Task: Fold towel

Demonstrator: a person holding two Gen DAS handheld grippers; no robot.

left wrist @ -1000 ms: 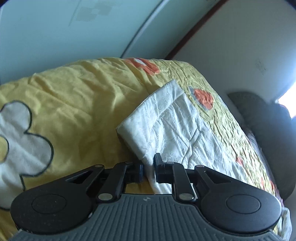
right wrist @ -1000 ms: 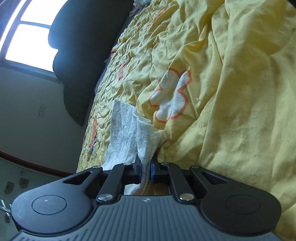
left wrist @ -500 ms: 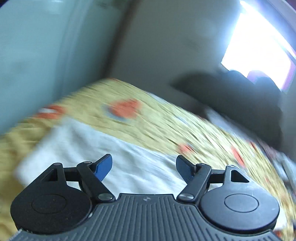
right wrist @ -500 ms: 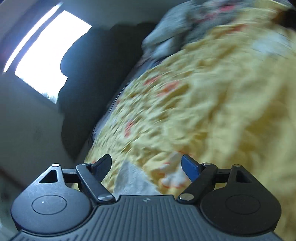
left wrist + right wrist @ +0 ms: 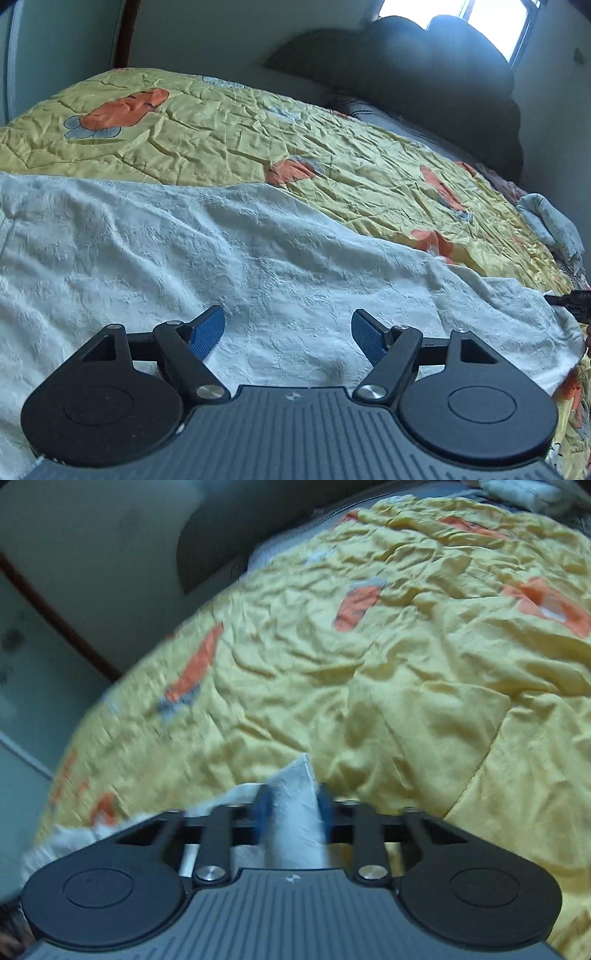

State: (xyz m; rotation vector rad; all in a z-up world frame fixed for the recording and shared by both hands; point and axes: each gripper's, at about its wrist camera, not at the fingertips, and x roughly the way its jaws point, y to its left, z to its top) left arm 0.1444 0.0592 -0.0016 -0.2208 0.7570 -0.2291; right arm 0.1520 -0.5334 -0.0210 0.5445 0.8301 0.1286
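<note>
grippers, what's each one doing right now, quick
left gripper: open, holding nothing, above the white towel.
right gripper: closing on a bunched corner of the towel, which sits between its fingers.

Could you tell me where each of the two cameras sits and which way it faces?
Left wrist: on the left gripper, looking down along its open fingers over the white towel spread on the yellow quilt, toward the dark headboard.
Right wrist: on the right gripper, jaws closing on a towel corner, facing the quilt.
Shared: towel, quilt, headboard.
</note>
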